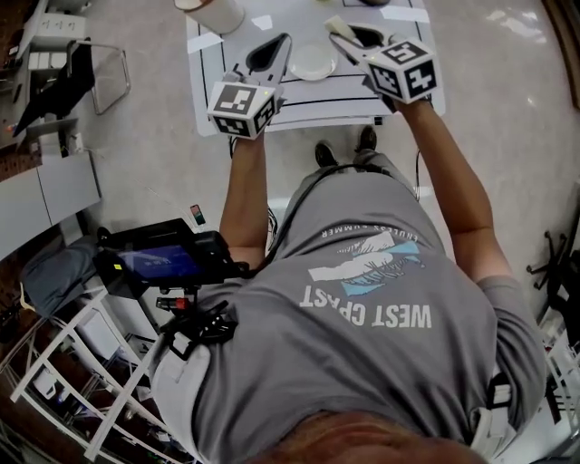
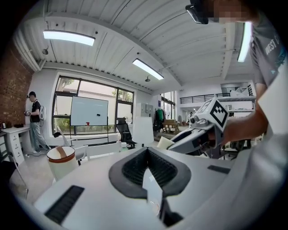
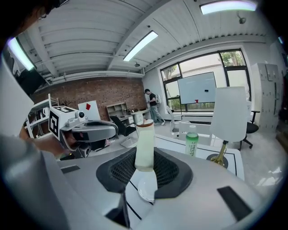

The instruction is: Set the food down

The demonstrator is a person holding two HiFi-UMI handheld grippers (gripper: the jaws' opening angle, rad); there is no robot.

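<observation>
My right gripper is shut on a pale, cream-coloured stick of food with a brown top end. The food stands upright between the jaws, over the white table. In the head view the food pokes out past the jaw tips, just right of a small white plate. My left gripper hovers over the table left of that plate, jaws together and nothing in them. From the left gripper view the right gripper and its food are seen at the right.
A white bucket with a brown rim stands at the table's far left. A green bottle, a gold stand and a white chair are beyond the right gripper. A person stands by the window.
</observation>
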